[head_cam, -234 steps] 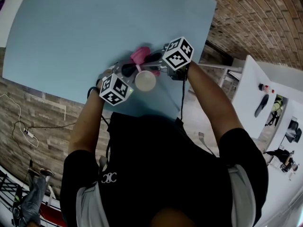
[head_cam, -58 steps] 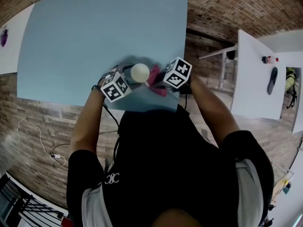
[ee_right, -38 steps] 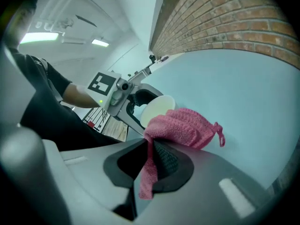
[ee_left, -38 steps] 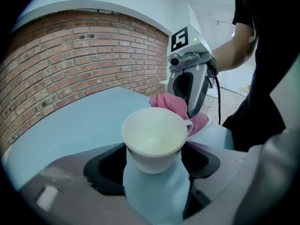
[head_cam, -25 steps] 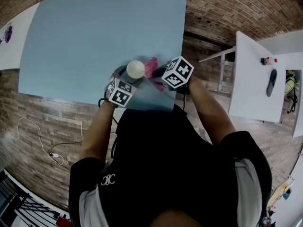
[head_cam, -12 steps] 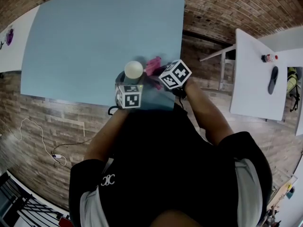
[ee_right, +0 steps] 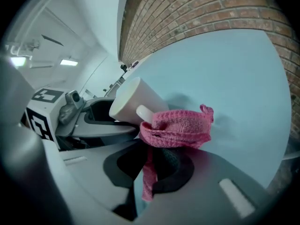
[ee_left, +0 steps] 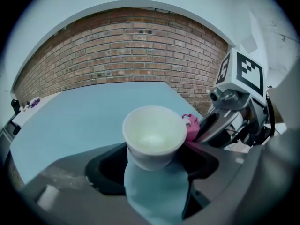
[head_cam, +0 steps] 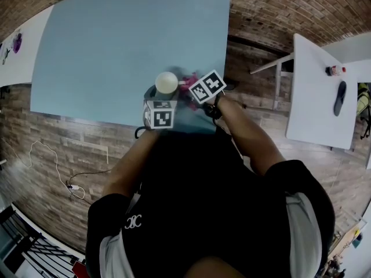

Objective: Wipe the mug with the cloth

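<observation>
- One mug (head_cam: 166, 83), white, with a single handle. It stands mouth-up between the jaws of the left gripper (head_cam: 161, 97), over the near right part of the blue table (head_cam: 116, 45).
- In the left gripper view the mug (ee_left: 154, 137) shows only its own pale wall and bottom inside. The blue table top shows between the jaws beneath the mug's base.
- One cloth (head_cam: 189, 89), pink and knitted, bunched up just right of the mug.
- In the right gripper view the cloth (ee_right: 180, 128) lies against the mug's handle side, and the handle's white stub pokes out at the cloth's left edge. A strip of cloth hangs down between the jaws.
- Two grippers, each bearing one marker cube.
- The left gripper (ee_left: 152, 170) has its jaws closed against the lower body of the mug, one on each side, gripping it.
- The right gripper (ee_right: 157, 165) has its jaws clamped on the cloth, with the bunched part standing out beyond the tips. It sits just right of the left gripper, and their tips meet at the mug (ee_right: 133, 102).
- The cloth (ee_left: 191, 125) peeks out behind the mug's right rim, with the right gripper (ee_left: 225, 123) just beyond it.
- One white side table (head_cam: 316, 109) stands well to the right. It carries one small bottle (head_cam: 336, 70) and one dark elongated object (head_cam: 340, 90), apart from each other.
</observation>
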{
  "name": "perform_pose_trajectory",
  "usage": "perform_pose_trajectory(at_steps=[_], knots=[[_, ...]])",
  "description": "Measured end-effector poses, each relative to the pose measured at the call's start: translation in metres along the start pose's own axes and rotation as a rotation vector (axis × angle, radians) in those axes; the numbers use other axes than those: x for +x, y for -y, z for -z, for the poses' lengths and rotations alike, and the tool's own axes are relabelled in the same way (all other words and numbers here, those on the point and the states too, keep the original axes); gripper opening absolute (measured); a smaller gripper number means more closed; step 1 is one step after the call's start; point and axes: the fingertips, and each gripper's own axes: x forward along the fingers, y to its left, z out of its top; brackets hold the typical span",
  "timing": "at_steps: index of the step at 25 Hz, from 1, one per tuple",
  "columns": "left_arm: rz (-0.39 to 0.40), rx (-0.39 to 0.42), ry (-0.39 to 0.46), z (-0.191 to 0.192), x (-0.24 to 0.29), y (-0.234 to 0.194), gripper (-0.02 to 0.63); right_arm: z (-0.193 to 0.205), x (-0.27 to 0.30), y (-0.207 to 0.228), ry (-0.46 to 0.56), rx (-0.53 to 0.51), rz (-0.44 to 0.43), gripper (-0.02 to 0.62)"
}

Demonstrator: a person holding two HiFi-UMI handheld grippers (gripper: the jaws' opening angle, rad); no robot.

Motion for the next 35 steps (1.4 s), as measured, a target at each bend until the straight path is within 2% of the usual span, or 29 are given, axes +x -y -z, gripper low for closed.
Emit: perform_pose_trajectory(at_steps=[6,10,14,18,20,22,23,24,26,29,35], knots=[[-0.034,0.008,-0.009,0.009,0.000,-0.002,0.351,-0.003,0.012,0.001,-0.016,0.003,0.013,0.038],[-0.042,0.014,0.002,0.007,0.002,-0.003,0.356,-0.004,0.007,0.000,0.023,-0.012,0.011,0.038],[-0.030,-0.017,0.055,-0.002,-0.004,-0.004,0.361,-0.003,-0.016,-0.004,0.109,-0.077,0.020,0.038],[-0.006,-0.081,0.158,-0.001,-0.028,-0.008,0.369,0.003,-0.052,-0.015,0.208,-0.171,0.021,0.038],[-0.005,-0.133,0.195,0.010,-0.045,-0.014,0.316,0.007,-0.066,-0.020,0.263,-0.179,0.019,0.038],[-0.048,-0.184,0.219,0.025,-0.059,-0.028,0.216,0.010,-0.076,-0.024,0.305,-0.188,0.027,0.038],[-0.084,-0.207,0.230,0.029,-0.066,-0.038,0.146,0.010,-0.080,-0.025,0.324,-0.195,0.034,0.038],[-0.123,-0.226,0.242,0.031,-0.073,-0.048,0.020,0.010,-0.083,-0.026,0.342,-0.204,0.042,0.038],[-0.183,-0.268,0.270,0.031,-0.083,-0.065,0.002,0.008,-0.086,-0.027,0.381,-0.222,0.062,0.038],[-0.210,-0.312,0.300,0.031,-0.096,-0.075,0.002,0.005,-0.085,-0.028,0.431,-0.210,0.071,0.038],[-0.212,-0.233,0.305,0.021,-0.112,-0.062,0.002,0.004,-0.082,-0.027,0.471,-0.193,0.051,0.038]])
